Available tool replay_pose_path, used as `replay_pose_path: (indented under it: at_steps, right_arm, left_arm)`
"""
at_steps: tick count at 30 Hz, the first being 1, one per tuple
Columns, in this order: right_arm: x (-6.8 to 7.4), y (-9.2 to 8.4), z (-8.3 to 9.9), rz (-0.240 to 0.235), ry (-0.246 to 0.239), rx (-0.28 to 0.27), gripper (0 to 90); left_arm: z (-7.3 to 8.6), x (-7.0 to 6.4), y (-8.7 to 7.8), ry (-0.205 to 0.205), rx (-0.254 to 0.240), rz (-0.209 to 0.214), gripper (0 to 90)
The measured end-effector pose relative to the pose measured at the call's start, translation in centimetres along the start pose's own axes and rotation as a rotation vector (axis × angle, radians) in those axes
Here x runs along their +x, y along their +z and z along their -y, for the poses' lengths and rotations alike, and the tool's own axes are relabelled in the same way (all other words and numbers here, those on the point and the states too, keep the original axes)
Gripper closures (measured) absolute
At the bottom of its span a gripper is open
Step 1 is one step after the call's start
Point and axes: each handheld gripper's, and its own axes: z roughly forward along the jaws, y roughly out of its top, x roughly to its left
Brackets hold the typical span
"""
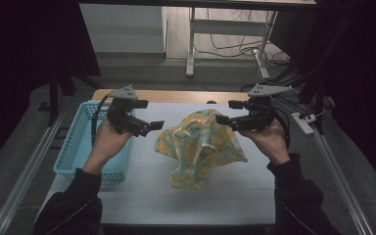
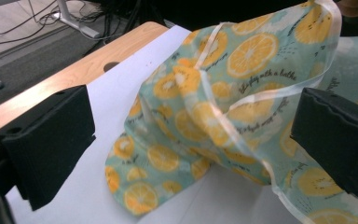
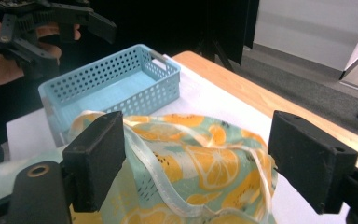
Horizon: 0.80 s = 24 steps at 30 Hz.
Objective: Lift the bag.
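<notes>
Soft printed cloth, crumpled at frame centre on the white table, right of the blue basket.

I judge it light, limp and likely to slump, so I would pinch its pale hem at two spread points. Left gripper stands wide open, short of the cloth; right gripper is also open, its jaws straddling the cloth without pressing.

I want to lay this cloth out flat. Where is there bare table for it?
The widest bare patch is the near strip of the white table cover, between the orange-print cloth and the near table edge. A smaller gap lies between the cloth and the blue basket. The middle is crowded: both claws, left and right, flank the cloth.
</notes>
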Motion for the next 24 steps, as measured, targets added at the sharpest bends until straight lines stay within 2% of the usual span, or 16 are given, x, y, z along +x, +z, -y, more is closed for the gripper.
replay_pose_path:
  at_steps: [7,11,14,18,20,24]
  right_arm:
    - [0.9,-1.2,2.5,0.032,-0.004,0.027,17.5]
    - [1.1,-1.8,4.2,0.052,0.005,0.026,17.1]
    - [1.3,-2.3,5.7,0.063,0.016,0.028,16.4]
    - [1.6,-2.7,7.4,0.091,0.02,0.029,13.1]
    - [1.8,-3.0,8.5,0.104,0.034,0.028,10.8]
    - [2.1,-3.5,10.3,0.122,0.075,0.021,4.2]
  left_arm:
    - [3.2,-1.3,-1.8,0.012,0.018,-0.035,0.0]
    - [5.5,-2.0,-2.9,-0.001,0.016,-0.046,0.0]
    - [7.2,-2.4,-3.5,-0.01,0.032,-0.076,0.0]
    - [9.6,-2.9,-4.5,-0.045,0.033,-0.097,0.0]
    - [10.7,-3.1,-5.0,-0.057,0.036,-0.116,0.0]
    - [12.6,-3.6,-5.6,-0.086,0.051,-0.123,0.0]
